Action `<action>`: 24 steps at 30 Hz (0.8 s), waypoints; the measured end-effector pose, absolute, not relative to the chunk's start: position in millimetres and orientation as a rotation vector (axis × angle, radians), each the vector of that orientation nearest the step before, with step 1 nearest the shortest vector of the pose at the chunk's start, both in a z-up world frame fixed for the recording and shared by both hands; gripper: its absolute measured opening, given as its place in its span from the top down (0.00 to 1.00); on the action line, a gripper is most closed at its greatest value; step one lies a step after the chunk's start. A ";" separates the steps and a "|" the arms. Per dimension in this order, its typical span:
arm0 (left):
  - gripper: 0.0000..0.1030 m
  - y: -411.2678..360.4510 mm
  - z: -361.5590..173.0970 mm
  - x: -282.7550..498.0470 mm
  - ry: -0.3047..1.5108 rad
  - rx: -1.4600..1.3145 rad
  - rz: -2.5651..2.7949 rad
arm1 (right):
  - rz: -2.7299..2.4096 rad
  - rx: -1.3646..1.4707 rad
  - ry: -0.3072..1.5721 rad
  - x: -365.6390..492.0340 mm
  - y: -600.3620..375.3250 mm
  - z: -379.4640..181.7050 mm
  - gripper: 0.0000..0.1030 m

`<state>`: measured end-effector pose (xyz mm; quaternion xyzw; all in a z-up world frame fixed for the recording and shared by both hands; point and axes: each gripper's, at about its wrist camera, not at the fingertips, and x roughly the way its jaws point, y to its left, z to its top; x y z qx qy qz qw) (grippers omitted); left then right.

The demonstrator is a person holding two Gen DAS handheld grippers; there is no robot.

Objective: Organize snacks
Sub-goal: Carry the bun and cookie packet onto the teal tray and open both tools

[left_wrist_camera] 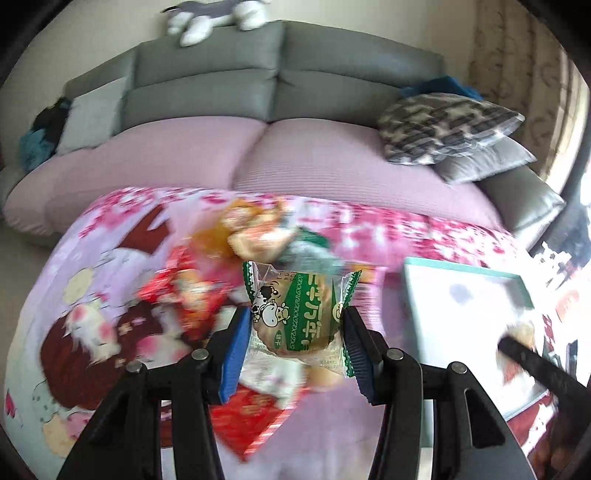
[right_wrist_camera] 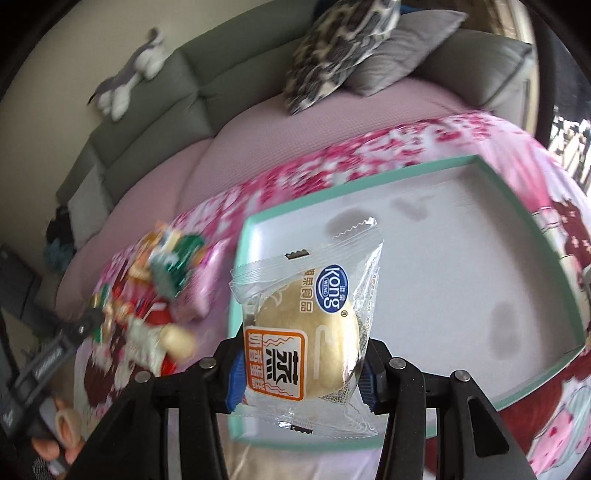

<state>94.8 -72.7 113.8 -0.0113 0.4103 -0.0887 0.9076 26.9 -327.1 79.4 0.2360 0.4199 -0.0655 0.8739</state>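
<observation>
My left gripper point(left_wrist_camera: 295, 332) is shut on a green-and-clear cake packet with a cow print point(left_wrist_camera: 295, 314), held above a blurred pile of snack packets point(left_wrist_camera: 236, 251) on the pink floral cloth. To its right lies a shallow tray with a mint-green rim point(left_wrist_camera: 461, 271). My right gripper point(right_wrist_camera: 299, 369) is shut on a clear packet with a round pale cake and an orange label point(right_wrist_camera: 306, 332), hanging over the left part of the mint-rimmed tray point(right_wrist_camera: 369, 184), whose white floor is bare. The left gripper point(right_wrist_camera: 85, 325) shows at the left edge of the right wrist view.
The pink floral cloth point(left_wrist_camera: 92, 258) covers the surface in front of a grey sofa with a pink seat cover point(left_wrist_camera: 258, 155). Patterned and grey cushions point(left_wrist_camera: 450, 129) lie at the sofa's right end. A plush toy point(left_wrist_camera: 218, 14) rests on the backrest. A hand point(right_wrist_camera: 55, 443) holds the left tool.
</observation>
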 end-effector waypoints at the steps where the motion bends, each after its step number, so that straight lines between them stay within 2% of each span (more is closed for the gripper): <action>1: 0.49 -82.5 113.6 96.2 0.847 -0.018 -0.208 | -0.157 0.494 0.863 28.0 -335.8 79.0 0.51; 7: 0.49 -155.6 104.0 110.1 0.880 0.030 -0.365 | -0.282 0.489 0.820 28.2 -377.8 69.9 0.51; 17: 0.48 -256.4 59.4 133.2 1.000 0.048 -0.508 | -0.431 0.507 0.797 19.2 -423.8 56.4 0.50; 20: 0.24 -263.1 54.5 135.4 1.008 0.039 -0.509 | -0.470 0.513 0.790 16.4 -431.4 54.4 0.45; 21: 0.16 -263.3 54.5 135.9 0.999 0.041 -0.500 | -0.469 0.512 0.788 16.1 -432.6 54.3 0.39; 24: 0.14 -258.5 60.5 133.1 0.974 0.053 -0.466 | -0.473 0.501 0.788 14.9 -432.9 56.0 0.33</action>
